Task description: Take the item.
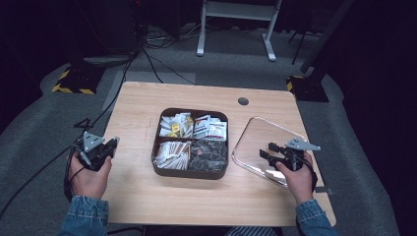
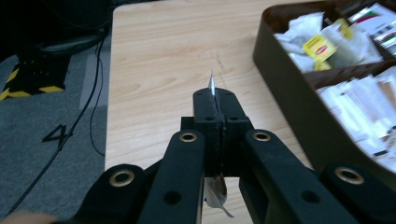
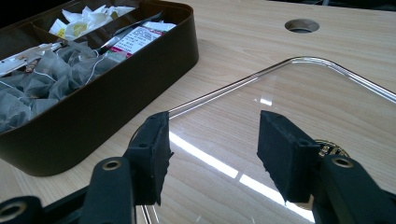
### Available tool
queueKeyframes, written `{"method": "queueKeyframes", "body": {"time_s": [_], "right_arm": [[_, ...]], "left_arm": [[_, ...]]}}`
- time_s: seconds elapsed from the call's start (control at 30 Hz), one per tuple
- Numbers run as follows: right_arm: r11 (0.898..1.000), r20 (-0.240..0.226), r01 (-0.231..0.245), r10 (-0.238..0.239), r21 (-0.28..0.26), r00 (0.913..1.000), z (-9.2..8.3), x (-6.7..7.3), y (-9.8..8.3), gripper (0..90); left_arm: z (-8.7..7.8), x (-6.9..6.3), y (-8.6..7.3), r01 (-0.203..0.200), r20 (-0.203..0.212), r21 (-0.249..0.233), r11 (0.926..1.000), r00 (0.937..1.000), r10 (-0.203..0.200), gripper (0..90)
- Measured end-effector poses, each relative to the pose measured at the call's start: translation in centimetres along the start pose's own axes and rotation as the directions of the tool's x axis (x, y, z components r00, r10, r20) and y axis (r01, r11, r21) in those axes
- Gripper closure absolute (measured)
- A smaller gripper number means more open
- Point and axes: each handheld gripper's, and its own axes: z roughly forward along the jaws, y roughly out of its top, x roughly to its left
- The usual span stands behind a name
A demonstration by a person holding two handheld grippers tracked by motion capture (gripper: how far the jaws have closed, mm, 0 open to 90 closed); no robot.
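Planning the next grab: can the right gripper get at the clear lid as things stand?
Probably yes. The right gripper hangs with open jaws just over the clear lid, which lies flat on the table beside the brown box; nothing sits between them.

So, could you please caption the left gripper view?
Left tongs shut on a thin packet beside the brown box.

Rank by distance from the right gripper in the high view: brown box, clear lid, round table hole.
From the right gripper:
1. Clear lid, directly under its jaws, on the table's right side.
2. Brown box, mid-table, to its left.
3. Round table hole, near the far edge.
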Motion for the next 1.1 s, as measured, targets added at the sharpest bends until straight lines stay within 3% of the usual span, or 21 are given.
{"method": "queueKeyframes", "body": {"time_s": [0.3,0.6,0.93,1.1], "right_arm": [[1.0,-0.001,-0.006,0.006,-0.006,1.0,-0.2,0.0,0.0,45.4],[1.0,-0.003,-0.005,0.005,-0.006,1.0,-0.2,0.0,0.0,45.4],[1.0,0.001,-0.005,0.005,-0.004,1.0,-0.2,0.0,-0.1,45.3],[1.0,-0.002,-0.01,0.01,-0.002,0.9999,-0.2,0.0,-0.1,45.3]], "left_arm": [[2.1,1.1,-1.7,0.022,-0.005,0.089,0.9958,0.9997,-0.022,88.6],[3.5,1.4,-2.8,0.043,0.008,0.129,0.9907,0.999,-0.045,88.6],[4.1,1.0,-3.1,0.034,0.022,0.145,0.9888,0.999,-0.038,88.6],[4.5,0.9,-3.3,0.047,0.037,0.147,0.9881,0.9979,-0.053,88.4]]}}
